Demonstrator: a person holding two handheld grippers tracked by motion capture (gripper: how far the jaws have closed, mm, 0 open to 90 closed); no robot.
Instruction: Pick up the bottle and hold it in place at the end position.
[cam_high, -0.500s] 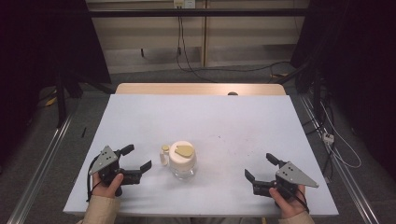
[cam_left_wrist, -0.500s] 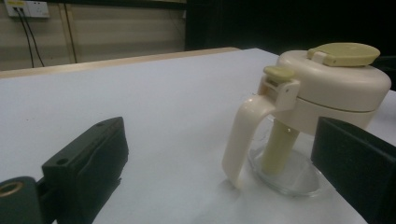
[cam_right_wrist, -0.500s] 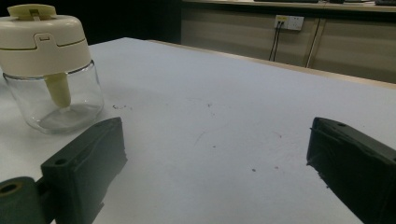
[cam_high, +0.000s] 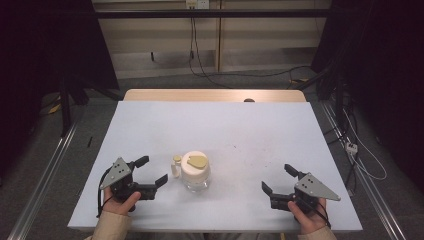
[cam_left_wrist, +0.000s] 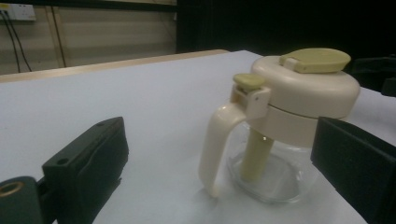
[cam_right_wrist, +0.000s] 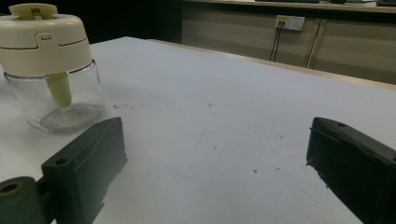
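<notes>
Glass pot with cream lid sits upright on the desk, near the front edge, a bit left of centre, between our two tools and touched by neither. Handle faces our left hand-held gripper, which sits just beside it with jaws apart, nothing between the pads; in the left gripper view the handle lies roughly between the two jaws but further out. Right hand-held gripper rests well apart from the pot on the right, jaws wide open and empty, pointed past the pot toward the back of the desk. We read this as the approach step: nothing grasped yet, left side lined up for the handle. Next move likely calls for easing the left forward until the handle sits between the pads, then closing; the right would have to swing in toward the glass body or lid if we need to steady it or press the olive flap. Hard to tell: whether the pot holds any liquid (looks empty, but the glass is clear), what the olive stem inside does, and how the small button above the handle latches. Desk's near corners are cut off in the high view.
</notes>
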